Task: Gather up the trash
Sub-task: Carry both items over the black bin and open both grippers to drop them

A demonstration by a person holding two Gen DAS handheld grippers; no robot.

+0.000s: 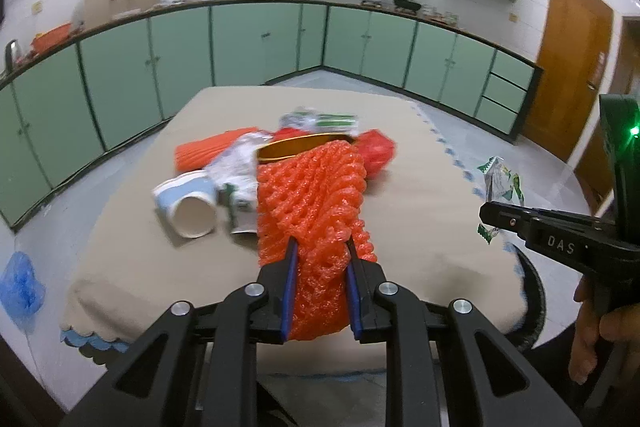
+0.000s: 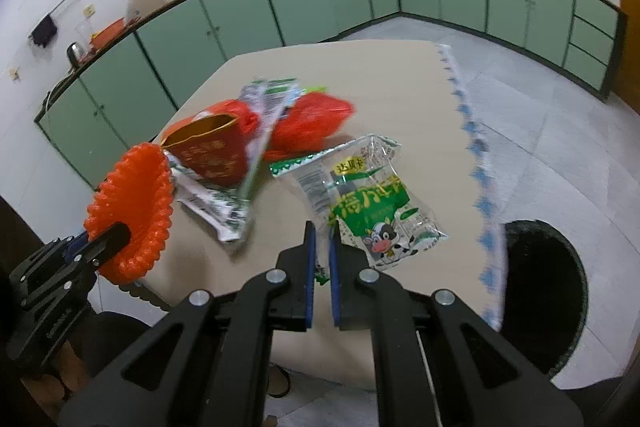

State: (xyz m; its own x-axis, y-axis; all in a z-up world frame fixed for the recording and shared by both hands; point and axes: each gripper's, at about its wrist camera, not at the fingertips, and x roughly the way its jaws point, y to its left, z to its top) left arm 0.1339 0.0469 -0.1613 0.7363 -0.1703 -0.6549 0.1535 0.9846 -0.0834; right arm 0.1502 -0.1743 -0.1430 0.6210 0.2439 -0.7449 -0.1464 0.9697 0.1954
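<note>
My left gripper is shut on an orange foam net sleeve, lifted above the beige-clothed table. From the right wrist view, that net hangs off the left gripper at the left edge. My right gripper is shut on the corner of a clear green-and-white snack wrapper with a cartoon cow. The left wrist view catches this wrapper hanging from the right gripper at the right.
More trash lies mid-table: a tipped blue-and-white paper cup, a red cup with gold lining, a red plastic bag and white-green wrappers. A black bin stands off the table's right edge. Green cabinets line the walls.
</note>
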